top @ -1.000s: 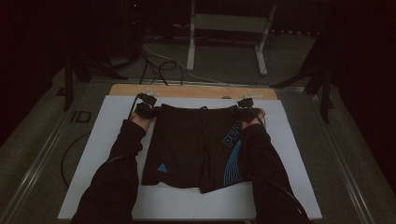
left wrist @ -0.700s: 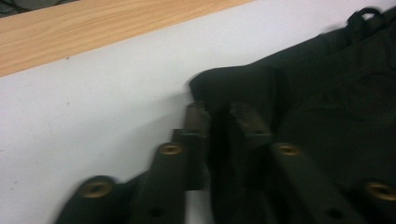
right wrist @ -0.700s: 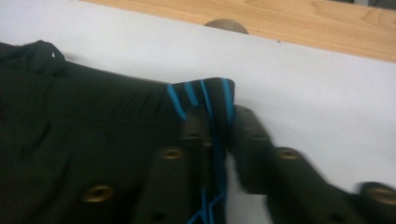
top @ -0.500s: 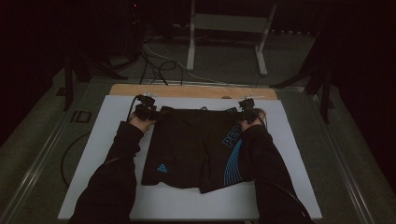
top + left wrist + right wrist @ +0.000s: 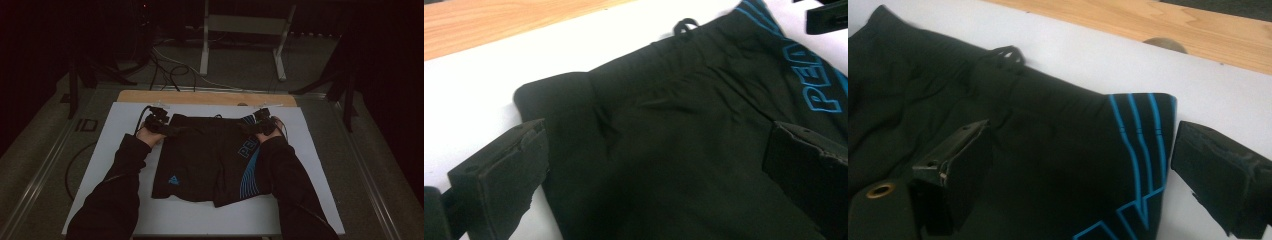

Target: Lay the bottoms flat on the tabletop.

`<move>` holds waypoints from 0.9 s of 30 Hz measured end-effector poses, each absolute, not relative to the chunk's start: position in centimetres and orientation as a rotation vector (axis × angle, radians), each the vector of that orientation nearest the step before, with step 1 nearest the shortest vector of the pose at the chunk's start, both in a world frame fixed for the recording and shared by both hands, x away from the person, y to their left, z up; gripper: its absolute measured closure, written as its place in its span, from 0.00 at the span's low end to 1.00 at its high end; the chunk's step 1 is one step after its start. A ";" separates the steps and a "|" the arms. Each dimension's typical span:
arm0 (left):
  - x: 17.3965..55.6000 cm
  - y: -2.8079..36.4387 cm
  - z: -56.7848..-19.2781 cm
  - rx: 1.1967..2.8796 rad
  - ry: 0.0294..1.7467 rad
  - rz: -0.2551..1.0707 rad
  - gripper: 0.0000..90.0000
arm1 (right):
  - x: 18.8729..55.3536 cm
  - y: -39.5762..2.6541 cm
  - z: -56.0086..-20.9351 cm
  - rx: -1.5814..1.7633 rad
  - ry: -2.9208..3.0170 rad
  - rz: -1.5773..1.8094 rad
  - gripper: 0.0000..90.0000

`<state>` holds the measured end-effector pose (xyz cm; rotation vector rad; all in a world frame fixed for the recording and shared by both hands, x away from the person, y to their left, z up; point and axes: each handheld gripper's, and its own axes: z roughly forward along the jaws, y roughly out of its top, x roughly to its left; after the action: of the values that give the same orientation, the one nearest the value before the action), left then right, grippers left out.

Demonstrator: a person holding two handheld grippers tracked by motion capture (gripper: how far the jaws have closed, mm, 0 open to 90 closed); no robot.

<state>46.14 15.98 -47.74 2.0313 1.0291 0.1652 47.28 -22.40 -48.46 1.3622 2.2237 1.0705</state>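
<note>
I had just spread both grippers, left gripper [image 5: 159, 121] and right gripper [image 5: 263, 121], off the black shorts' [image 5: 210, 160] waistband corners, leaving them flat on the tabletop [image 5: 115, 130].

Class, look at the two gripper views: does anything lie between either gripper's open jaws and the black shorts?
Nothing visible does. The left gripper and right gripper both stand open directly over the shorts, at their waistband corners.

1. The room is dim, and its far wall is lost in darkness
2. A white sheet [image 5: 320, 165] covers most of the table, with a bare wooden strip [image 5: 200, 97] along the far edge
3. A pale metal frame [image 5: 245, 30] stands on the grey floor [image 5: 310, 70] beyond
4. Dark cables [image 5: 165, 67] trail across that floor
</note>
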 end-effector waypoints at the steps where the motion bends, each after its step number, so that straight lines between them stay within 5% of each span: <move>1: 46.0 16.0 -47.7 2.035 1.024 0.160 0.00 | 47.2 -22.3 -48.4 1.354 2.222 1.074 0.11; 27: 41.0 16.7 -45.4 2.034 0.882 0.119 0.00 | 43.1 -21.9 -47.0 1.194 2.312 1.168 0.11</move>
<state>40.96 16.73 -45.40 2.0344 0.8821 0.1192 43.08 -21.86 -46.99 1.1937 2.3120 1.1684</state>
